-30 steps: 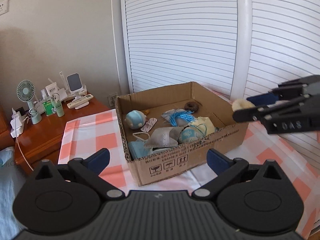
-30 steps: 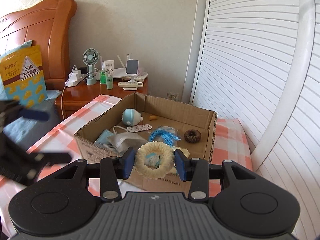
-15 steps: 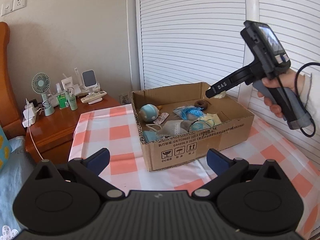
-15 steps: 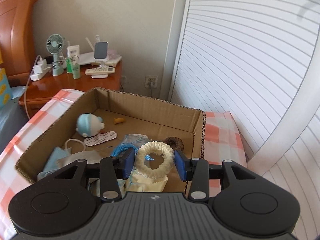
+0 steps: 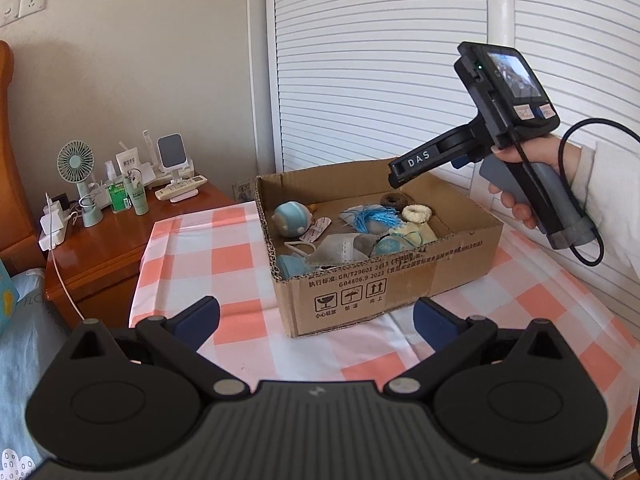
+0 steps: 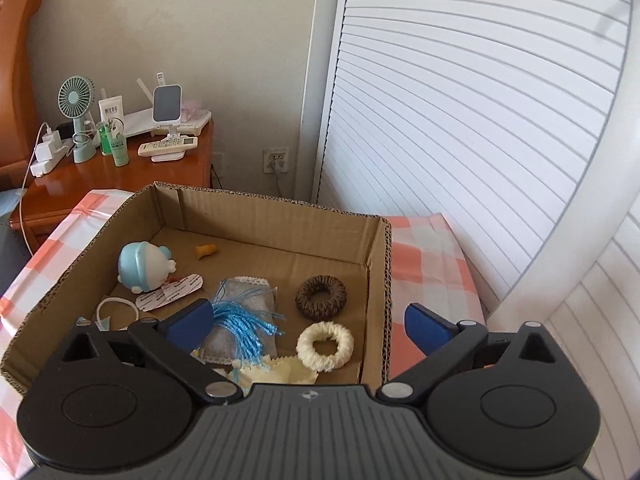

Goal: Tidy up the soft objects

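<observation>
The right gripper (image 6: 306, 322) hangs over the near right corner of the cardboard box (image 6: 276, 220), and we note its jaws opening, spread wide with nothing pressed between the blue pads. Below the gap, the cream scrunchie (image 6: 325, 346) lies flat on the box floor, apart from both pads. In the left wrist view we see the same gripper (image 5: 394, 174) from the side, held by a hand (image 5: 524, 184) in a pale sleeve, its tip above the far right part of the box (image 5: 380, 280), with the cream scrunchie (image 5: 417, 213) lying under it.

The left gripper (image 5: 316, 320) hovers over the checked tablecloth (image 5: 192, 248) short of the box's printed front wall; we find its jaws apart and empty.

Inside the box we record: a brown scrunchie (image 6: 321, 297) just behind the cream one, close but not touching; a blue tassel (image 6: 244, 326) lying on a grey cloth pouch (image 6: 244, 300); a pale yellow cloth (image 6: 276, 372) at the near edge, touching the cream scrunchie; a light blue round toy (image 6: 142, 266) at the left; a white insole-shaped piece (image 6: 170, 296) beside it; and a small orange piece (image 6: 206, 251) near the back wall. The left wrist view adds a grey face mask (image 5: 340, 246) and a blue item (image 5: 290, 266) in the near left corner; what that item is we cannot tell.

A wooden nightstand (image 6: 120, 178) beyond the table carries a green fan (image 6: 76, 98) and a remote control (image 6: 168, 146).
</observation>
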`<action>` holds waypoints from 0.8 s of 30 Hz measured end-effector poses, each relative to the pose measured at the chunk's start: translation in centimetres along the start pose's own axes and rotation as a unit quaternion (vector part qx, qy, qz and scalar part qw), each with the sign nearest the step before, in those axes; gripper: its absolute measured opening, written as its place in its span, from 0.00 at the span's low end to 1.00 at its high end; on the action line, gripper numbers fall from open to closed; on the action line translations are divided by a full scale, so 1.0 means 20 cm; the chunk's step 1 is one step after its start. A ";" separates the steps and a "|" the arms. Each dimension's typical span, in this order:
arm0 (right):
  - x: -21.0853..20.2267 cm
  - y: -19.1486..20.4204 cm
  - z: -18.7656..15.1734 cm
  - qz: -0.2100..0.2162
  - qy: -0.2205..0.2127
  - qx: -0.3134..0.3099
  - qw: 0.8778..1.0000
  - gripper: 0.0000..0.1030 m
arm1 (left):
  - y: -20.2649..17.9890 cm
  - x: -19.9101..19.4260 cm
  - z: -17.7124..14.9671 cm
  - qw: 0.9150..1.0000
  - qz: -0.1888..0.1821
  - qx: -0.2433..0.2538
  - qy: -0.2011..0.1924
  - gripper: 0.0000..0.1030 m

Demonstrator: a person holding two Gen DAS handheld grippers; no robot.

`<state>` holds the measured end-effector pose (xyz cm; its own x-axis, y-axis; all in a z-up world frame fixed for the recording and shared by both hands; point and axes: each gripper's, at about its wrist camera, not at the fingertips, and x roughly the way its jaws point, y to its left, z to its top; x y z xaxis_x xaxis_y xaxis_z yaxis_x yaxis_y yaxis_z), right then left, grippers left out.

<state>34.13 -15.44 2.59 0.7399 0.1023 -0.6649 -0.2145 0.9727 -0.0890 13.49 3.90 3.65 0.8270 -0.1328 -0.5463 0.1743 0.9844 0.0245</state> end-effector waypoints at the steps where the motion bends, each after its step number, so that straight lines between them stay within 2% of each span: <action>1: -0.02 0.00 0.00 -0.002 0.002 0.004 1.000 1.00 | 0.00 0.00 0.00 1.000 0.000 -0.002 0.001 0.99; 8: -0.25 0.02 -0.11 -0.011 0.027 0.036 0.999 1.00 | -0.01 -0.04 0.01 1.000 0.017 -0.015 0.011 0.99; 14: -0.53 0.09 -0.32 -0.042 0.032 0.042 0.998 1.00 | -0.02 -0.06 0.02 0.997 0.048 -0.039 0.036 0.99; 24: -0.87 0.19 -0.59 -0.050 0.002 0.076 0.996 1.00 | -0.07 -0.12 0.06 0.996 0.061 -0.043 0.040 0.99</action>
<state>12.90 -16.07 5.12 0.7500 0.0037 -0.6614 -0.0416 0.9983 -0.0415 11.85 2.63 5.84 0.7934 -0.0050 -0.6087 0.0250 0.9994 0.0244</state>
